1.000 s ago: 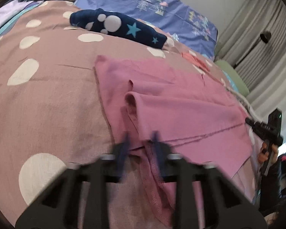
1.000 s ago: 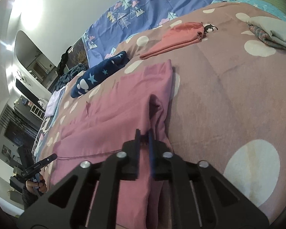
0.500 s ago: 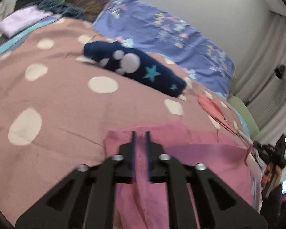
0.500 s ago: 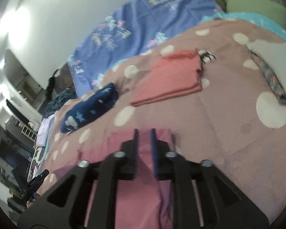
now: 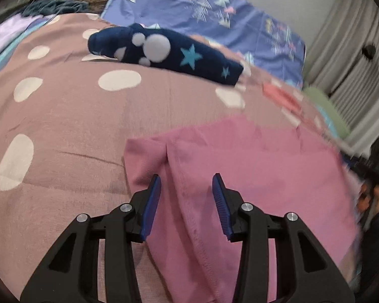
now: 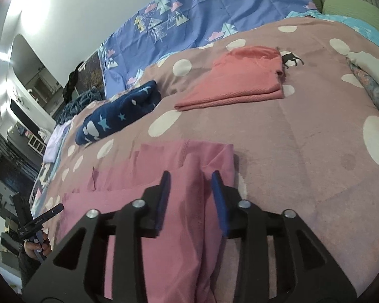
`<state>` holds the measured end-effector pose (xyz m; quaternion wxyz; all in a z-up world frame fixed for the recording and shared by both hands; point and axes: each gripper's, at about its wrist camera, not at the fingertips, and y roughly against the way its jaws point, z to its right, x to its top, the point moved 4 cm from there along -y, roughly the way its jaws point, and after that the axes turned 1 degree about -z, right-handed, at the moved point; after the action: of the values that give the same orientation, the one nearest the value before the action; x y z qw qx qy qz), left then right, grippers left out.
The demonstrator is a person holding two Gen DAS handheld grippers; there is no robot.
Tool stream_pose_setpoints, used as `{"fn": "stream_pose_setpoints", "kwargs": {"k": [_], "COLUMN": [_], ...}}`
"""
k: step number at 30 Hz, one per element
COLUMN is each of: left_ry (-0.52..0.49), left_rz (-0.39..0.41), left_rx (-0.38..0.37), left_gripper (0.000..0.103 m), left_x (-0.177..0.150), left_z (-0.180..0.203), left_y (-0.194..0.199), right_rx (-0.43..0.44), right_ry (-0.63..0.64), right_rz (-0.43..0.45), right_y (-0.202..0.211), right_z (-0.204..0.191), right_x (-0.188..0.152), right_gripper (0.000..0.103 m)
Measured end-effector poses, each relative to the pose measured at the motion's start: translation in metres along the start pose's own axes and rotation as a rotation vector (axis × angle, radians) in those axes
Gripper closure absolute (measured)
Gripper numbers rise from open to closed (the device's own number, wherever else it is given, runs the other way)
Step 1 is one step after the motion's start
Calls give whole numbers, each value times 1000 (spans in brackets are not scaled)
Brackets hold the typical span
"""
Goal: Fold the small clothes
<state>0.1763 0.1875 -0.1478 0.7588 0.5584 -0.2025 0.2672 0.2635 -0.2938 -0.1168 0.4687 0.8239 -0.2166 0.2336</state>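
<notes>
A pink garment (image 5: 252,166) lies folded over on the dotted mauve bedspread (image 5: 63,116). My left gripper (image 5: 187,186) is open, its blue-padded jaws spread either side of the garment's stitched hem at the left end. The garment also shows in the right wrist view (image 6: 149,176). My right gripper (image 6: 190,184) is open above the garment's right end, jaws apart over a raised fold. Neither gripper holds the cloth.
A rolled navy star-print garment (image 5: 164,53) lies farther back, seen also in the right wrist view (image 6: 116,116). A folded coral garment (image 6: 240,78) sits beyond. A blue patterned sheet (image 6: 202,17) is at the head. Folded clothes (image 6: 366,75) lie at right.
Both grippers were shut on the pink garment's edge, carried it forward over itself, and have now opened and let it go. The cloth lies folded.
</notes>
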Motion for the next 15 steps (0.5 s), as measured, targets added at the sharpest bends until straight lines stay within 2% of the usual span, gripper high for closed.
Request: {"fn": "stream_pose_setpoints", "kwargs": {"k": [4,5,6,7,8,11,15], "left_ry": [-43,-37,-31,-24,-22,-38,-71], "left_rz": [12,19,26,34,42,93,180], "left_rx": [36,42,47,47,38,-9,-24], "left_gripper": [62,65,74,96,101,102,102], "left_x": [2,4,7,11,15,22,37], "left_z": [2,2,1,0,1,12,24], "left_y": [-2,-2,-1,-1,0,16,46], "right_rx": [-25,-40,-44,-39,-26,-10,29], "right_ry": [19,23,26,23,25,54,73], "right_rz": [-10,1,7,14,36,100,171], "right_y": [-9,-10,-10,-9,-5,13,37], "right_z": [-1,-1,-1,-2,-5,-14,-27], "right_x": [0,0,1,2,3,7,22], "right_gripper": [66,71,95,100,100,100,100]}}
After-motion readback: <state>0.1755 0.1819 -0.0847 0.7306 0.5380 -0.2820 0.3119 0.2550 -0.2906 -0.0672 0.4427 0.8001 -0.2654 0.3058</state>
